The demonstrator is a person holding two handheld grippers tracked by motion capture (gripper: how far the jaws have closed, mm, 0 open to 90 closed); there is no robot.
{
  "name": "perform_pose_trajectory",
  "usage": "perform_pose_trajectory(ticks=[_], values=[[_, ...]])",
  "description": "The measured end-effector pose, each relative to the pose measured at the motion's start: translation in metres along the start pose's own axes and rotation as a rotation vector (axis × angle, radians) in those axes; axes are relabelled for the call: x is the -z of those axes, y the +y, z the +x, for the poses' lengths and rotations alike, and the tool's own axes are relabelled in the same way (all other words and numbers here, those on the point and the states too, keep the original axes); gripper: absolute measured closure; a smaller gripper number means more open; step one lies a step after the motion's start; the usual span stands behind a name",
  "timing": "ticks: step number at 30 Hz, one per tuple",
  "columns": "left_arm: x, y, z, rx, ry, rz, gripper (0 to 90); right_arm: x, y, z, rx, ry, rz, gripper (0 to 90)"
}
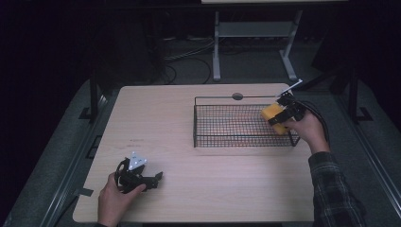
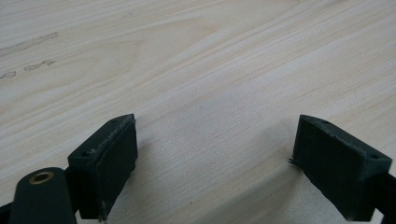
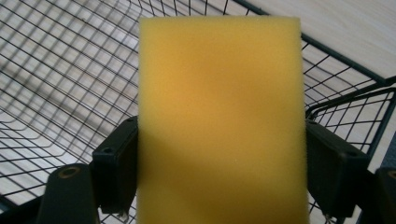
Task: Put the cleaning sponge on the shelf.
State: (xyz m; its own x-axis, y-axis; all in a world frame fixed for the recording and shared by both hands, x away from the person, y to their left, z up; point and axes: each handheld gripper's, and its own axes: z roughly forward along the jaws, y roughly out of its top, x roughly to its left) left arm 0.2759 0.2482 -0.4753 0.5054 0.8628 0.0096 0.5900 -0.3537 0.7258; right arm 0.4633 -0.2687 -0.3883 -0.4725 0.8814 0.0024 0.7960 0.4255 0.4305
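Holding the soft, light yellow sponge (image 3: 219, 116) by its long sides, my right gripper (image 3: 219, 182) clamps it above the wire basket's (image 1: 246, 142) right end.

Dark room (grey floor (image 1: 56, 142), cables (image 1: 189, 59))

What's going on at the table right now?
A person holds a gripper in each hand. The right gripper is clamped on a yellow sponge over the right end of the black wire basket. The left gripper rests near the table's front left, jaws open with nothing between them.
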Motion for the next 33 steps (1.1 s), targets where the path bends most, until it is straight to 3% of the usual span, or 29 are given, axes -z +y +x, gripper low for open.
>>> perform_pose_trajectory(ticks=[16, 33], values=[[0.0, 0.0, 0.0, 0.0, 0.0, 0.0, 13.0, -0.016, -0.006, 0.003, -0.008, 0.018, 0.035, 22.2], [0.0, 0.0, 0.0, 0.0, 0.0, 0.0, 13.0, -0.017, -0.008, 0.004, -0.007, 0.03, 0.045, 18.7]])
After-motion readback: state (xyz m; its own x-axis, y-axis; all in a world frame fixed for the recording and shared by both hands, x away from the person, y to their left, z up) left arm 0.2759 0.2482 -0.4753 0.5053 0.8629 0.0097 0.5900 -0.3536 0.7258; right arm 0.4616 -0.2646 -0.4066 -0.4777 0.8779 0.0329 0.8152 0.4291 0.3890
